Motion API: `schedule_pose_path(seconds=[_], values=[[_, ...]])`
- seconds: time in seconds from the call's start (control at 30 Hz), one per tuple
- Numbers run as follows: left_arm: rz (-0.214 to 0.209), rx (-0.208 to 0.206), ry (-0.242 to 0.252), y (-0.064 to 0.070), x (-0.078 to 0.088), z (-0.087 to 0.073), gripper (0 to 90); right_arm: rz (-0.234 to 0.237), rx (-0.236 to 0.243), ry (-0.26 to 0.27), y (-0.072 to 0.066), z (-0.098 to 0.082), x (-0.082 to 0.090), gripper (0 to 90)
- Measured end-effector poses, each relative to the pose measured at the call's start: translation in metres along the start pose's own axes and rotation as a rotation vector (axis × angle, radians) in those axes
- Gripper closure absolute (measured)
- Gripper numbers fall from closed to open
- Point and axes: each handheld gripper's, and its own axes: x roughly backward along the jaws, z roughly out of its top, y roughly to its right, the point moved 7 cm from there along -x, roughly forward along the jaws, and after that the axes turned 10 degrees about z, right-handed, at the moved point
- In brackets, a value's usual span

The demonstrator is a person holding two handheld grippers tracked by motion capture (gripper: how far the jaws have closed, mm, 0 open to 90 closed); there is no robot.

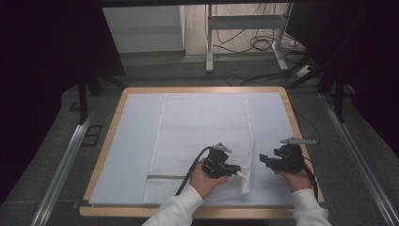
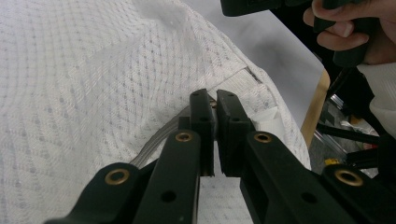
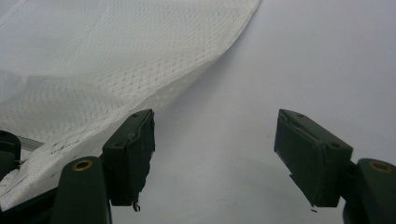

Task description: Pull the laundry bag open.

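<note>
Covering wooden table — white sheet, mesh cloth atop.

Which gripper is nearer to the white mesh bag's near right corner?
Left. The left gripper is shut on the mesh bag at that corner's edge. The right gripper hangs open beside it over the white sheet, not touching.

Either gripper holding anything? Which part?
Left gripper pinches the white mesh bag at its near right corner, by the zipper end. Right gripper is open, holding nothing.
</note>
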Motion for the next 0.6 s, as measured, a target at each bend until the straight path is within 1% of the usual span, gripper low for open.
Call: schedule_pose_path(seconds=[0.1,0.17,0.2,0.27,0.33,0.4,0.47,0.6], values=[[-0.002,0.009,0.006,0.0,0.001,0.001,86.6,0.006,-0.004,0.002,-0.001,0.001,0.0,28.2],[-0.002,0.005,0.008,-0.001,0.003,0.001,86.6,0.012,-0.008,0.004,-0.002,0.001,0.001,27.8],[-0.002,0.012,0.014,-0.002,0.004,0.001,86.6,0.015,-0.011,0.005,-0.002,0.002,0.001,27.6],[0.001,0.007,0.011,-0.003,0.005,0.001,86.6,0.024,-0.021,0.007,-0.003,0.002,0.001,26.9],[0.001,0.011,0.013,-0.002,0.005,0.001,86.6,0.033,-0.035,0.009,-0.005,0.003,0.001,26.2],[0.003,0.004,0.01,-0.002,0.005,0.0,86.6,0.052,-0.049,0.015,-0.007,0.004,0.001,25.7],[0.001,0.007,0.009,-0.001,0.004,0.0,86.6,0.075,-0.063,0.015,-0.011,0.006,0.001,25.6],[-0.002,0.006,0.009,0.0,0.002,0.0,86.6,0.116,-0.074,0.007,-0.018,0.006,-0.001,25.5]])
